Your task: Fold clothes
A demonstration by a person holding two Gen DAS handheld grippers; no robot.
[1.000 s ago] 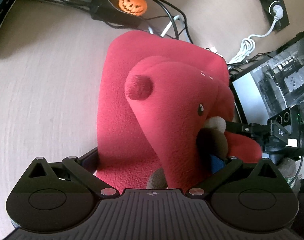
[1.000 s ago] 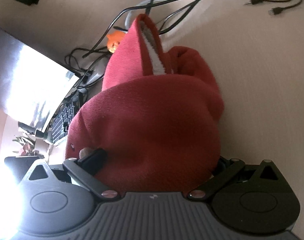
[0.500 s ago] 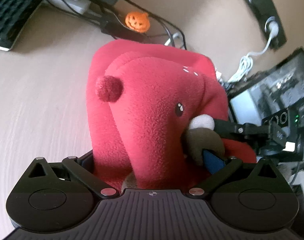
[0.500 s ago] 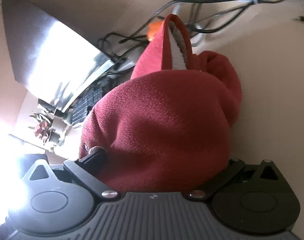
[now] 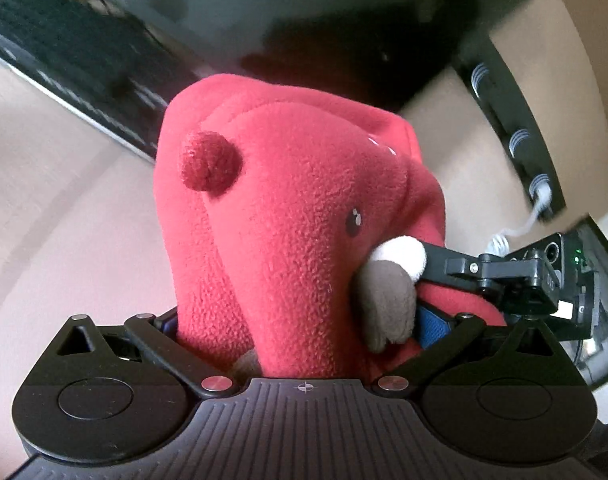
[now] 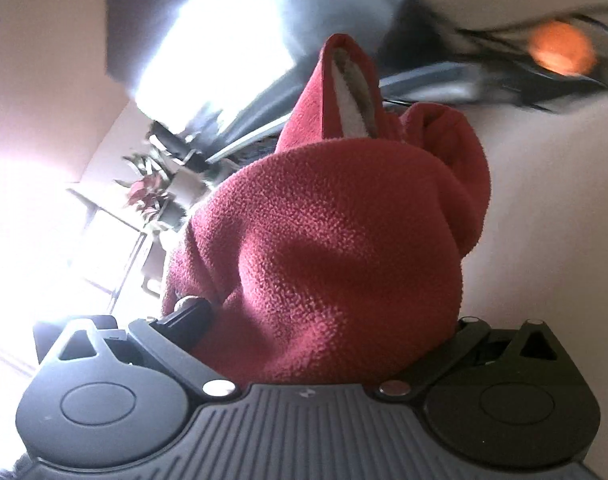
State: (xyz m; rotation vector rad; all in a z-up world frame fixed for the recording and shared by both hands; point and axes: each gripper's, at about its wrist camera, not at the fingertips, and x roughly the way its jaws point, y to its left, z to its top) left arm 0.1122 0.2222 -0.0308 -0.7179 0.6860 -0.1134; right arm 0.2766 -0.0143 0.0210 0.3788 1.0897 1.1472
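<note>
A red fleece garment (image 5: 296,216) with a small round ear, a black eye and a white and brown snout fills the left wrist view, bunched and lifted off the desk. My left gripper (image 5: 304,332) is shut on its near edge. The right gripper's black finger (image 5: 459,264) grips the cloth at the snout. In the right wrist view the same red fleece (image 6: 335,248) bulges between the fingers, and my right gripper (image 6: 327,340) is shut on it; a flap with white and grey lining stands up behind.
A black keyboard (image 5: 64,60) and a dark monitor base lie beyond on the beige desk (image 5: 44,200). A black power strip (image 5: 515,128) runs at the right. In the right wrist view an orange pumpkin toy (image 6: 559,52), cables and a bright screen (image 6: 224,48) are blurred.
Both grippers have lifted the red garment higher and tilted upward; the desk has dropped away, and the keyboard and monitor now fill the background. Both grips are unchanged.
</note>
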